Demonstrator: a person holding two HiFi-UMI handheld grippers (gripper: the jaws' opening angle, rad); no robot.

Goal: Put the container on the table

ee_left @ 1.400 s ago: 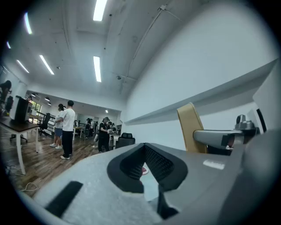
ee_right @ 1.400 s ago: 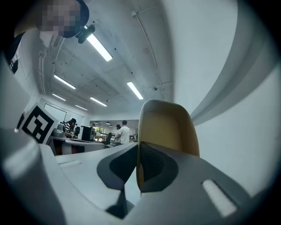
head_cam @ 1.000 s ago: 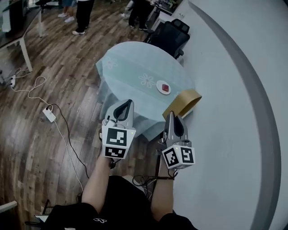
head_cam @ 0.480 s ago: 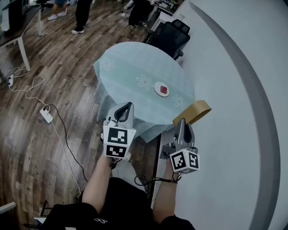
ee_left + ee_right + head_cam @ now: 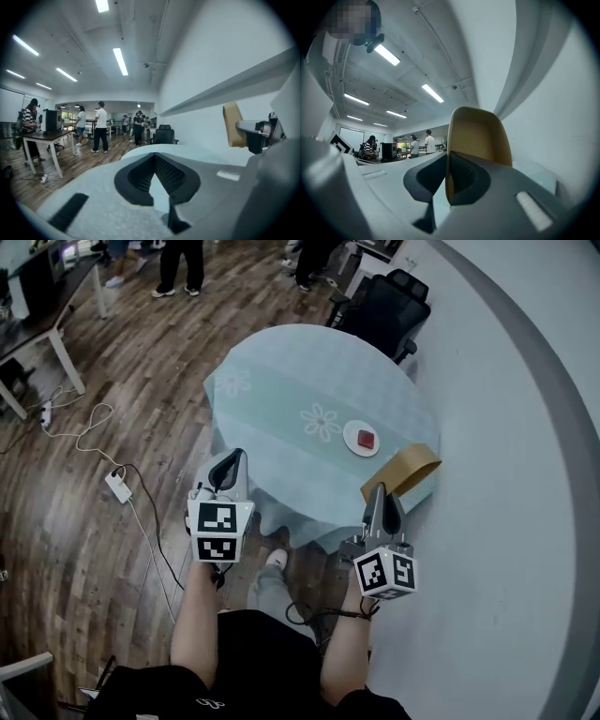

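Note:
A tan, shallow container hangs tilted over the near right edge of the round table, which has a pale teal cloth. My right gripper is shut on the container's rim. In the right gripper view the container's wall stands up between the dark pads. My left gripper is held at the table's near left side, shut and holding nothing. In the left gripper view the container shows at the right, clamped in the other gripper.
A small white plate with a red piece sits on the table near the container. A black office chair stands behind the table. The curved white wall runs close on the right. A power strip and cables lie on the wooden floor at left.
The left gripper has drifted to the left. The right gripper with the container swung out to the right and now sits by the table's near right edge, close to the plate.

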